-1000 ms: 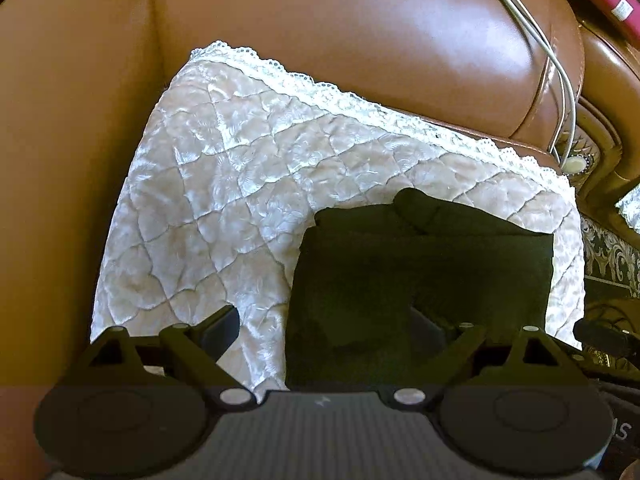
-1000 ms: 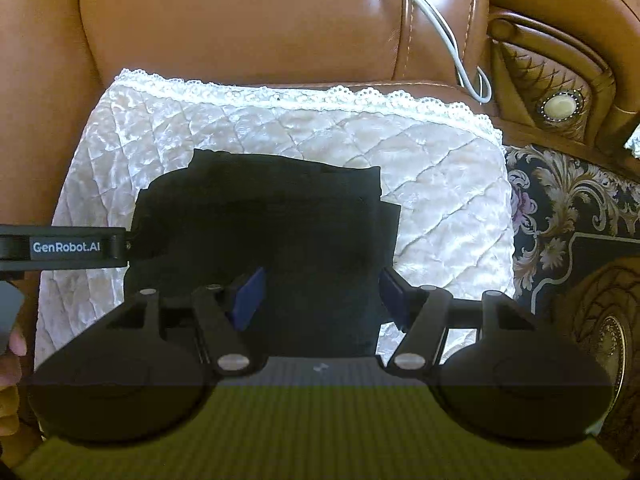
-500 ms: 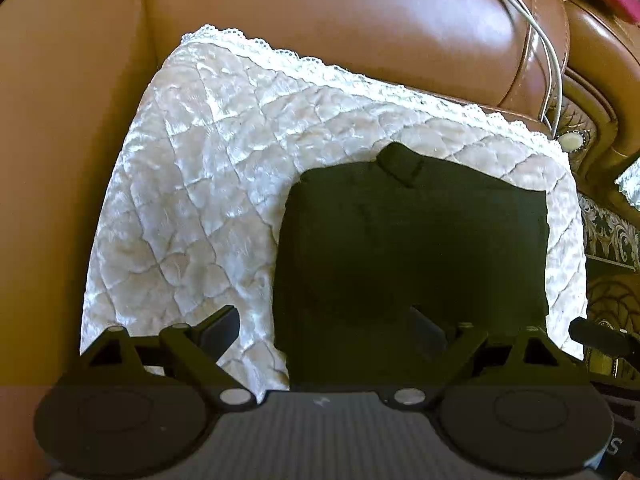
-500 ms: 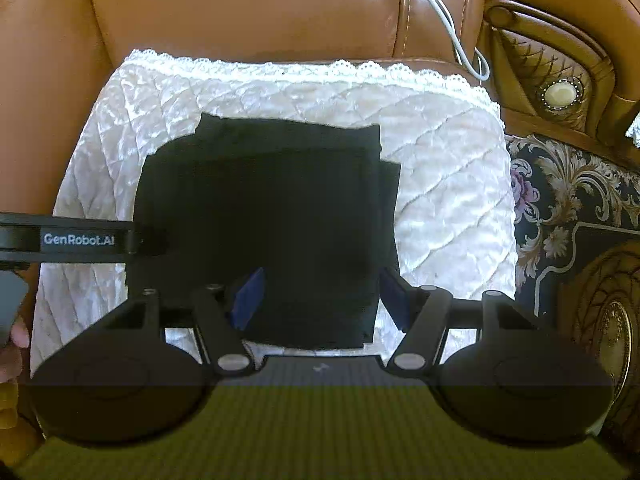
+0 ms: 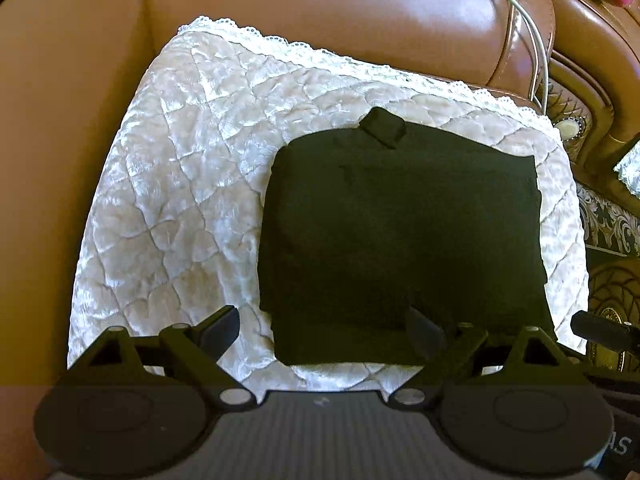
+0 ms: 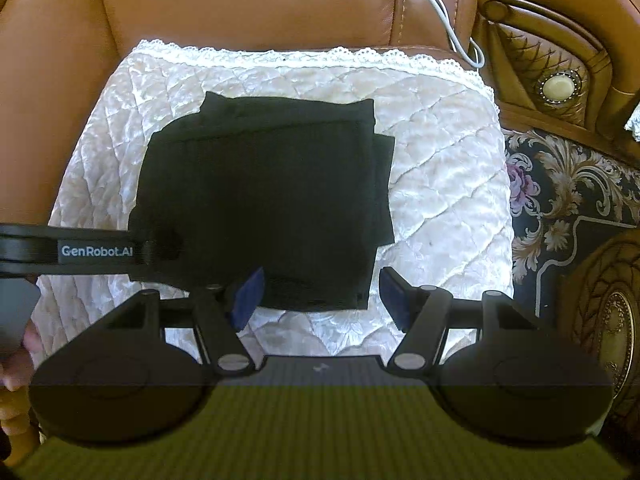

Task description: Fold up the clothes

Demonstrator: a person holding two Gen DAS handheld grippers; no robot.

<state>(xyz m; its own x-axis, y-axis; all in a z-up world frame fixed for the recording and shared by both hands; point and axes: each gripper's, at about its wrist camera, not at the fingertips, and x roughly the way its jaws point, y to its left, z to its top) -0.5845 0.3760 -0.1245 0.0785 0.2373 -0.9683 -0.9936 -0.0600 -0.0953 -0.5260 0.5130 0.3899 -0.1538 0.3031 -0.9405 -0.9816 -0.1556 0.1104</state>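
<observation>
Garment (image 6: 264, 200): black, folded into a rough rectangle, lying flat on the white quilted seat cover (image 6: 440, 184) of a brown leather armchair (image 6: 248, 4).

Right claw (image 6: 320, 294): jaws apart, nothing between them, hovering just above the near edge of the garment, near its right corner. Blue pads (image 6: 249, 292) visible, not touching cloth.

Left claw (image 5: 324, 330): jaws spread wide, empty, over the garment's near-left corner. From the right wrist view, the left claw's arm reaches in over the left edge; can't tell if it touches the fabric there.

Fold state: looks mostly done. Layers are stacked but not flush. A lower layer sticks out along the right side (image 6: 384, 184), and a small tab (image 5: 383, 126) pokes up at the far edge.

Handling, my read: light, soft, no stiffness, so it will sag and unfold if lifted from one point. Cover looks slick, so the stack may slide when pushed. Black on black makes layer edges hard to see.

Where to grab: pinch all layers at both near corners, one claw each, or nip the stray right edge to tuck it in. Avoid grabbing only the top layer, and avoid catching the cover underneath.

White cable (image 6: 440, 12) hangs down the backrest, well apart from the work.
</observation>
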